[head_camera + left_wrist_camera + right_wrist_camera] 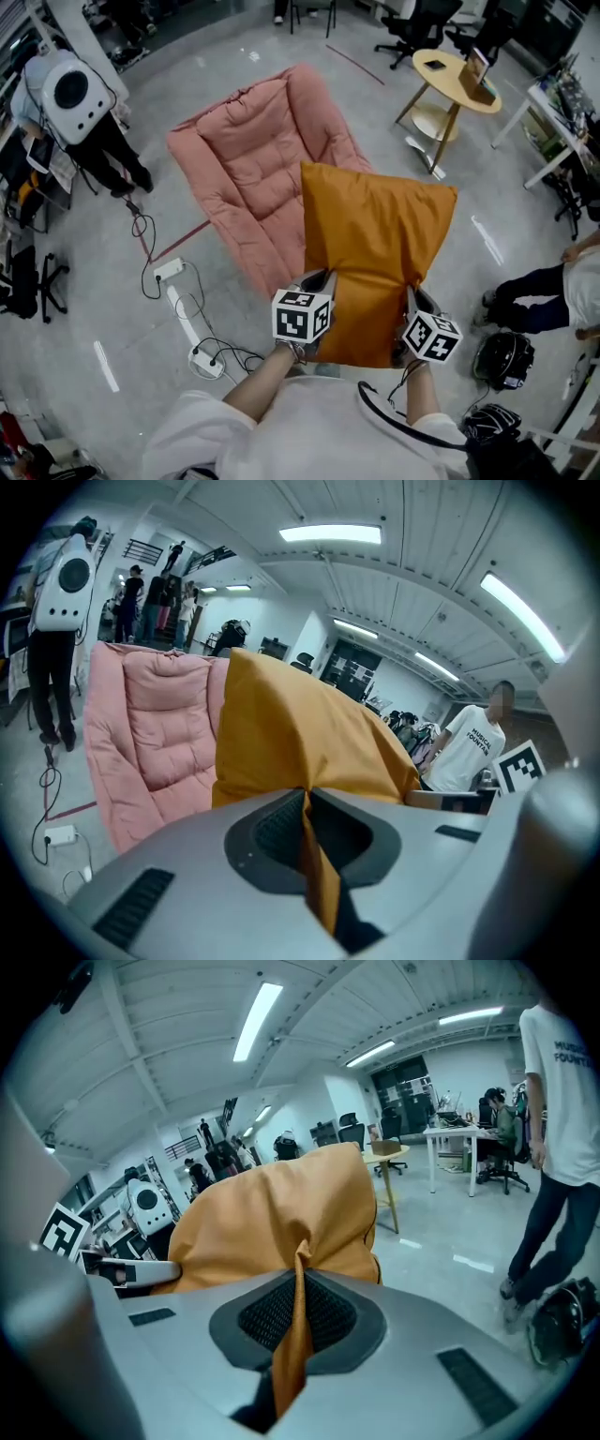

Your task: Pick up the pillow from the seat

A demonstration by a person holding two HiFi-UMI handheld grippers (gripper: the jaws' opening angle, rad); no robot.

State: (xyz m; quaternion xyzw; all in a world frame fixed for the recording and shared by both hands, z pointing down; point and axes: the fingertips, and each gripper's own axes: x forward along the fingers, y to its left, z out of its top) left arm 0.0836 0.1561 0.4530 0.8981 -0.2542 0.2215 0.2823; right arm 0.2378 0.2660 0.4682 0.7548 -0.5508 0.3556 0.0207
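Note:
An orange pillow (370, 248) hangs in the air in front of me, lifted off the pink padded seat (258, 169) that lies on the floor behind it. My left gripper (319, 279) is shut on the pillow's near left edge, and a fold of the pillow's orange fabric (314, 855) is pinched between its jaws. My right gripper (412, 292) is shut on the near right edge, with the pillow's fabric (292, 1335) bunched between its jaws. The pillow (291, 738) fills the middle of both gripper views (272, 1218).
A round wooden side table (455, 80) stands at the back right. Cables and power strips (192, 328) trail on the floor at the left. A person in a white top (473, 747) stands at the right, another with a white backpack (70, 94) at the far left. A black helmet (502, 361) lies near my right.

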